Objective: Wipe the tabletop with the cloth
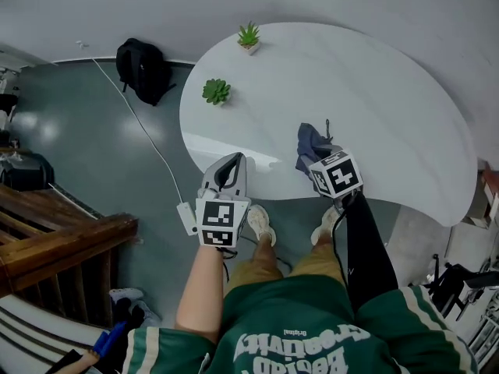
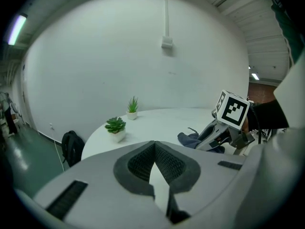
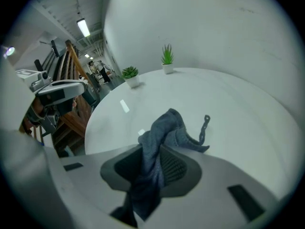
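A dark blue cloth (image 1: 309,141) hangs bunched from my right gripper (image 1: 319,153), which is shut on it just above the near edge of the white oval table (image 1: 366,84). In the right gripper view the cloth (image 3: 165,127) is pinched between the dark pads, and a loop of it trails onto the tabletop (image 3: 228,113). My left gripper (image 1: 231,160) is held at the table's front left edge, its jaws shut with nothing in them. In the left gripper view the pads (image 2: 167,163) meet at the tip, and the cloth (image 2: 190,139) shows off to the right.
Two small potted plants (image 1: 249,36) (image 1: 216,92) stand at the table's far left. A black backpack (image 1: 144,70) and a white cable (image 1: 148,139) lie on the grey floor to the left. A wooden railing (image 1: 62,244) is at the lower left. The person's shoes (image 1: 260,223) stand by the table edge.
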A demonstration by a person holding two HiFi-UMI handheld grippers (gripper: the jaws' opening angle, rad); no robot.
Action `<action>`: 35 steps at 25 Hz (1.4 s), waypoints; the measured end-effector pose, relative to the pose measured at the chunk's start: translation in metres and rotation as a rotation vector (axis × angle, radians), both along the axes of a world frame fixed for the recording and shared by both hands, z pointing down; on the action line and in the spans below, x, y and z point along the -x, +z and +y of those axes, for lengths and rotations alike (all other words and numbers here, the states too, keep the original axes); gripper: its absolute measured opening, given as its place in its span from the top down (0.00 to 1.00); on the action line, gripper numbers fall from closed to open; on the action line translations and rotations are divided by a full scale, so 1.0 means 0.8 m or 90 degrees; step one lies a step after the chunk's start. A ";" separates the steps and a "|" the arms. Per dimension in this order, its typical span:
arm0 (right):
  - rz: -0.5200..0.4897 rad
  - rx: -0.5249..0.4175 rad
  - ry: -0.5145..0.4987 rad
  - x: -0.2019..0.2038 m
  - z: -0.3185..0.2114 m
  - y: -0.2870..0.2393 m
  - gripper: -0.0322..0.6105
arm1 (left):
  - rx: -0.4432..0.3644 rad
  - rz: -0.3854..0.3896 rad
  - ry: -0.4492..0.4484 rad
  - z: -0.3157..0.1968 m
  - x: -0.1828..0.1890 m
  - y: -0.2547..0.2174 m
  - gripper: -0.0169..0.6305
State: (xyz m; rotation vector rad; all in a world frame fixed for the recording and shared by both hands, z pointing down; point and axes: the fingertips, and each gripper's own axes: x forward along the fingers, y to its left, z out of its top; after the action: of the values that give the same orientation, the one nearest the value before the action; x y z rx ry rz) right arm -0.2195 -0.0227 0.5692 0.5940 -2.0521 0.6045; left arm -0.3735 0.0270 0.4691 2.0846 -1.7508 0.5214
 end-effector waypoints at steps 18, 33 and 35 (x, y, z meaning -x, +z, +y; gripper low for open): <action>-0.026 -0.043 -0.138 0.280 0.085 0.006 0.78 | 0.002 -0.009 -0.160 0.137 0.202 -0.006 0.97; -0.157 -0.086 -0.093 0.301 0.121 -0.051 0.78 | 0.001 0.034 -0.173 0.149 0.212 -0.006 0.97; -0.145 -0.112 -0.051 0.253 0.102 -0.060 0.78 | 0.002 0.047 -0.134 0.127 0.180 -0.002 0.97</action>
State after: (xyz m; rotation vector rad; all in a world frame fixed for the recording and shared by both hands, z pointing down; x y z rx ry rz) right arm -0.4217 0.0589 0.5211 0.5624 -2.3484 0.4648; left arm -0.5175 0.1284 0.4677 1.8628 -1.8954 0.3803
